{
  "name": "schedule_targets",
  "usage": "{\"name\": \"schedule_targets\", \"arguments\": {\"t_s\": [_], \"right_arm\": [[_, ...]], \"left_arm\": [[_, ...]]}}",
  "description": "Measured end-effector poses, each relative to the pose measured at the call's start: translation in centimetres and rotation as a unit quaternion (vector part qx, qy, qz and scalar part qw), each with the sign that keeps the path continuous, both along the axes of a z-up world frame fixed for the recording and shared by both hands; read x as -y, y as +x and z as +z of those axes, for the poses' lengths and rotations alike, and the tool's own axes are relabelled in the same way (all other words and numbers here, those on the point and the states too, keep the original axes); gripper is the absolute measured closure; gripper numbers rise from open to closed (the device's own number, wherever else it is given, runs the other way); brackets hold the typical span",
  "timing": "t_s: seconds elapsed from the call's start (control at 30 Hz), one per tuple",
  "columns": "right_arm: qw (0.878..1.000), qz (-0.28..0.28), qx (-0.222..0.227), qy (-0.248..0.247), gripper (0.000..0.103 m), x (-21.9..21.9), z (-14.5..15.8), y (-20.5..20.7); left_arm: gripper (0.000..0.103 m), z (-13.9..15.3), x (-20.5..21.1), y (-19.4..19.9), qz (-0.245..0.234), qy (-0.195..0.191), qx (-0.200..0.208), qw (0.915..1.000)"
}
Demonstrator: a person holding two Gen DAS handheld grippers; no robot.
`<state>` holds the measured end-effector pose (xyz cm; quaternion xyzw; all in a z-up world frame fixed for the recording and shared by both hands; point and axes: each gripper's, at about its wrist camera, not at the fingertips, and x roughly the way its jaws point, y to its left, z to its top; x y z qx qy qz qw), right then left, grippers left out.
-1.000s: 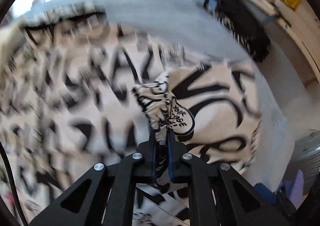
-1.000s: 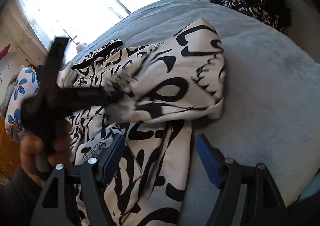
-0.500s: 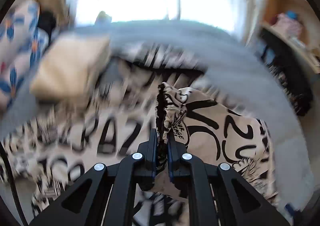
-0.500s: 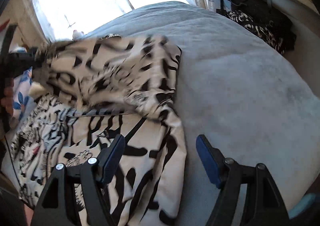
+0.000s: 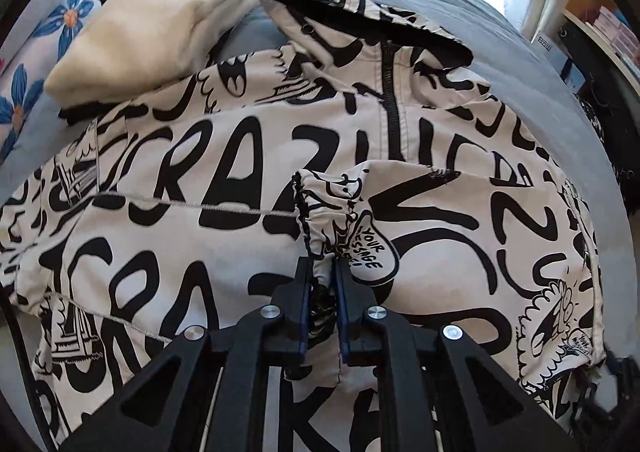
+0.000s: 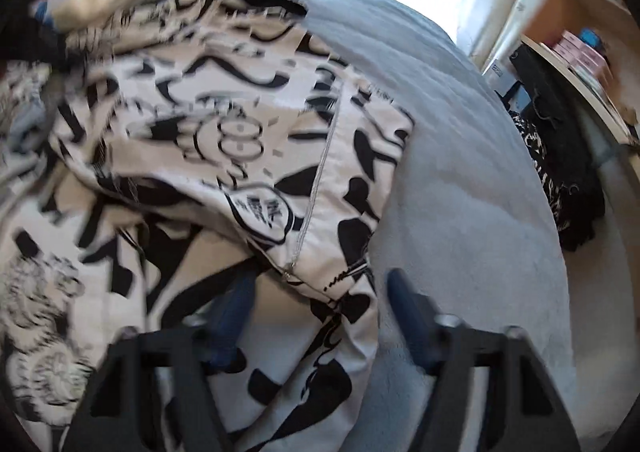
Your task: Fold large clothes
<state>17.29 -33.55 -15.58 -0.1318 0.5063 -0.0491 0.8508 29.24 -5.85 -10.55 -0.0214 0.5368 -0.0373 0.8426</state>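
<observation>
A white jacket with black graffiti lettering lies front-up on a grey bed, zip and hood toward the window. My left gripper is shut on the elastic sleeve cuff and holds the sleeve folded across the jacket's chest. In the right wrist view the jacket is blurred. My right gripper is open, its jaws wide apart over the jacket's right edge, where it meets the grey bed.
A cream folded garment lies on the jacket's far left shoulder beside a blue-flowered pillow. Dark clothes hang off the bed's right side below a shelf with boxes. A bright window is behind.
My left gripper has carried the sleeve cuff left across the jacket, so the sleeve now lies folded over the chest. My right gripper stayed open and moved closer to the jacket's right edge.
</observation>
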Motion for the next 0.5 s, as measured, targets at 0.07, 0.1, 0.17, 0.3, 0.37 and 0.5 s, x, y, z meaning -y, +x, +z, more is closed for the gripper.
{"name": "schedule_targets", "arguments": {"t_s": [0.07,0.1,0.17,0.3,0.37,0.5], "right_arm": [[0.999,-0.028,0.017,0.039,0.079,1.5,0.6,-0.3],[0.996,-0.051,0.028,0.068,0.080,2.8,1.1,-0.7],[0.992,-0.076,0.028,0.097,0.083,4.4,0.9,-1.1],[0.986,-0.086,-0.015,0.142,0.082,5.8,-1.0,-1.9],[0.973,-0.088,-0.027,0.209,0.074,7.1,0.1,-2.2],[0.942,-0.091,0.023,0.321,0.035,9.3,3.8,-2.3]], "left_arm": [[0.094,0.6,0.2,0.1,-0.003,-0.013,0.007,0.9999],[0.094,1.1,-0.2,0.0,-0.004,-0.018,0.010,0.9998],[0.093,0.8,-0.1,-0.1,-0.007,-0.029,0.007,0.9995],[0.084,-1.7,-0.1,-0.5,-0.015,0.009,-0.018,0.9997],[0.074,-2.4,-0.8,-0.6,-0.016,0.002,-0.034,0.9993],[0.035,-1.8,-2.9,-0.2,0.003,-0.046,-0.035,0.9983]]}}
